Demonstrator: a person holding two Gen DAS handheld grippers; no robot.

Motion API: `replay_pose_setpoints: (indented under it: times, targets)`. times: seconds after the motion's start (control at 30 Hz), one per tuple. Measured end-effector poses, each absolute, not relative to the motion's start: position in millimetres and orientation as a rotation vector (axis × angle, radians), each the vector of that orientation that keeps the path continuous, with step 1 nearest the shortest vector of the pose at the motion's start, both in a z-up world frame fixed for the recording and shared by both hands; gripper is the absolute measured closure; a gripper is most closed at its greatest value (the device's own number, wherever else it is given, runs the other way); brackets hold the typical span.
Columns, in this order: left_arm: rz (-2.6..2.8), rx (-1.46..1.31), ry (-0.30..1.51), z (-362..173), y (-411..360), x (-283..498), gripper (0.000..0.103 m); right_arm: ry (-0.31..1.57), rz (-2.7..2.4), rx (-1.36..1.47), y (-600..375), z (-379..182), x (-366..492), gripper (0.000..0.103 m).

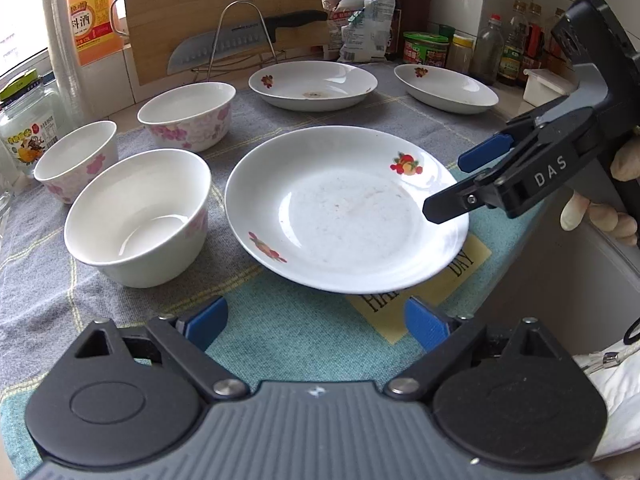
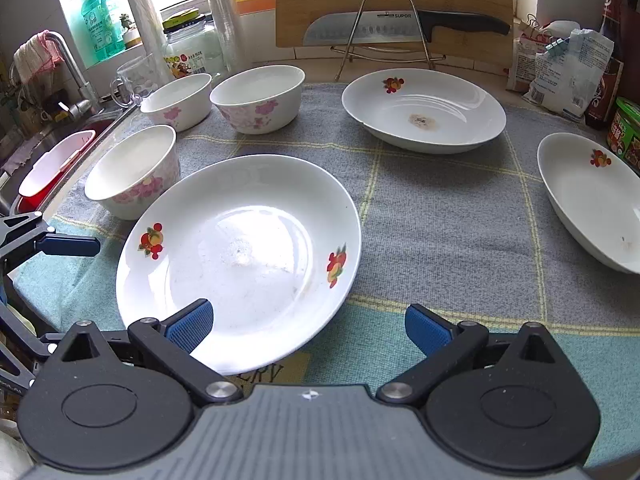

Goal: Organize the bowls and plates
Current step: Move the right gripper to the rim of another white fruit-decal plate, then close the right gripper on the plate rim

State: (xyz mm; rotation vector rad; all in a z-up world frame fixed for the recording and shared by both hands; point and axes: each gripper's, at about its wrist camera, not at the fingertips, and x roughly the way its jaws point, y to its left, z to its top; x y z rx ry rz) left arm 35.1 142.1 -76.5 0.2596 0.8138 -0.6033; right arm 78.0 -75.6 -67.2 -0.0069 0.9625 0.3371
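The near plate (image 2: pixel 240 256) is slick glazed ceramic lying flat on the checked cloth (image 2: pixel 440 208), so a shallow bite on its thin rim could slip, or shove it left into the nearest bowl (image 2: pixel 132 172) just beside it. The right gripper (image 2: pixel 308 332) is spread wide, holding nothing; its left finger sits over the plate's near rim, its right finger clear of it on the right. The left gripper (image 1: pixel 316 322), equally wide and empty, hovers just short of the plate's near edge. 2 more plates lie far and right.
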Motion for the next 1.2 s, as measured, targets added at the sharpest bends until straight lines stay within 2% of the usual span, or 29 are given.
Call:
replay_pose_setpoints:
  times: [0.4, 0.6, 1.0, 1.2]
  targets:
    - [-0.618, 0.287, 0.804, -96, 120, 40, 0.008, 1.021, 0.365, -0.04, -62, -78, 85, 0.0]
    - [-0.585, 0.272, 0.812, -99, 115, 44, 0.001, 1.048, 0.43, -0.095, -53, -83, 106, 0.0]
    - [-0.552, 0.255, 0.807, -99, 112, 48, 0.0, 1.057, 0.524, -0.247, -36, -86, 118, 0.0]
    - [-0.563, 0.255, 0.786, -100, 113, 46, 0.0, 1.069, 0.58, -0.202, -46, -84, 131, 0.0]
